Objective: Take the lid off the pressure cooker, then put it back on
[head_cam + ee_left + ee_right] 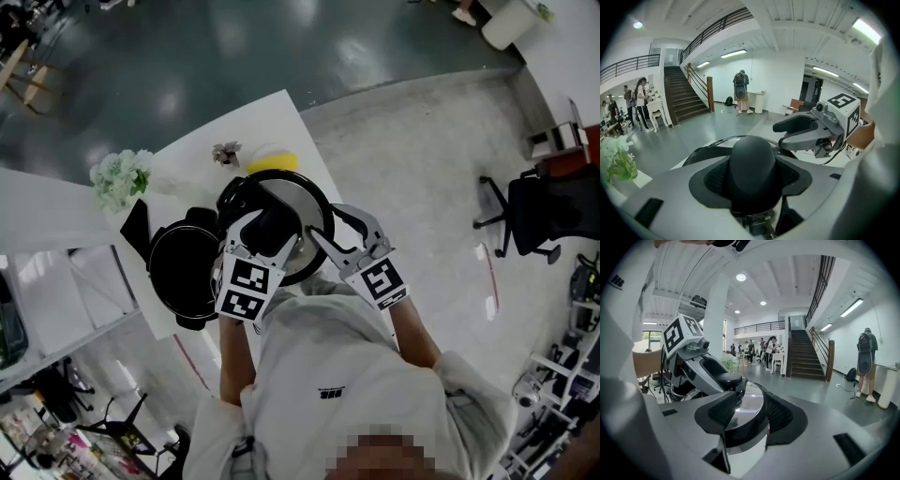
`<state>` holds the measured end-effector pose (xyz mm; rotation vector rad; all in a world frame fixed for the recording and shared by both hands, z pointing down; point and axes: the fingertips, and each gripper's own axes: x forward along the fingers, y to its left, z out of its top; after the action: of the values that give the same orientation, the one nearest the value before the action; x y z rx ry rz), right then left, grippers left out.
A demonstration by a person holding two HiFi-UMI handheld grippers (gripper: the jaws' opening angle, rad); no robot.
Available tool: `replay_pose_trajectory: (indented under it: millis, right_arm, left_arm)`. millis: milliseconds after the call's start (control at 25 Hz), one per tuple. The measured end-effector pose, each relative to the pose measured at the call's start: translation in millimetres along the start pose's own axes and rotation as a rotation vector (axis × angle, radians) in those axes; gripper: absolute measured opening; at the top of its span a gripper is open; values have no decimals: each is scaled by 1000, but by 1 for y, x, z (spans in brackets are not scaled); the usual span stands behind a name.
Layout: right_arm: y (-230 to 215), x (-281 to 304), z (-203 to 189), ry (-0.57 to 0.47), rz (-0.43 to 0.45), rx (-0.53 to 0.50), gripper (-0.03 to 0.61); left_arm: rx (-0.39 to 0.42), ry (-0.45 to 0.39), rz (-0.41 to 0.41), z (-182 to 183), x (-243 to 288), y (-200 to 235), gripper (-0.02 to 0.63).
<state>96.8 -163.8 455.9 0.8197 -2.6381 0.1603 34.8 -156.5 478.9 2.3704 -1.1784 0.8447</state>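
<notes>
Table: a white table [272, 122] is seen from above, and the cooker's pot is standing on it.
Pot: the black pot [183, 272] is standing open near the table's front edge, with no lid on it. Its two short grips seem to be placed one on the far side and one on the near side.
Lid: the steel lid [298, 202] is held off the pot and just beside it, on the right gripper's side. It cannot be told from the head view whether it is clear of the table.
Left gripper: the left gripper [265, 232] is clamped on the lid's black handle [752, 164], which fills the gap between the two pads in the left gripper view.
Right gripper: the right gripper [328, 223] is set on the lid's rim at the other side. In the right gripper view the rim is seen between the pads, and it appears to be pressed by them.
Deciding relation: from the lid, the pot's mouth lies toward the left gripper's side, so the left gripper is the nearer one to the pot.
Step judged: the lid is off, and putting it back is judged to be left.
Next move: the lid would need to be brought sideways over the mouth, kept level, and then lowered evenly.
Risk: if one side is lowered first, the rim may be caught on the pot's edge.
</notes>
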Motion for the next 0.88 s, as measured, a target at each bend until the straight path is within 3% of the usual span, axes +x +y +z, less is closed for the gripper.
replay_pose_trajectory:
  millis: [880]
  right_arm:
    - [-20,-29,-64,94,-40,86,196]
  left_arm:
    - [-26,60,-68,-28,62,-52,286]
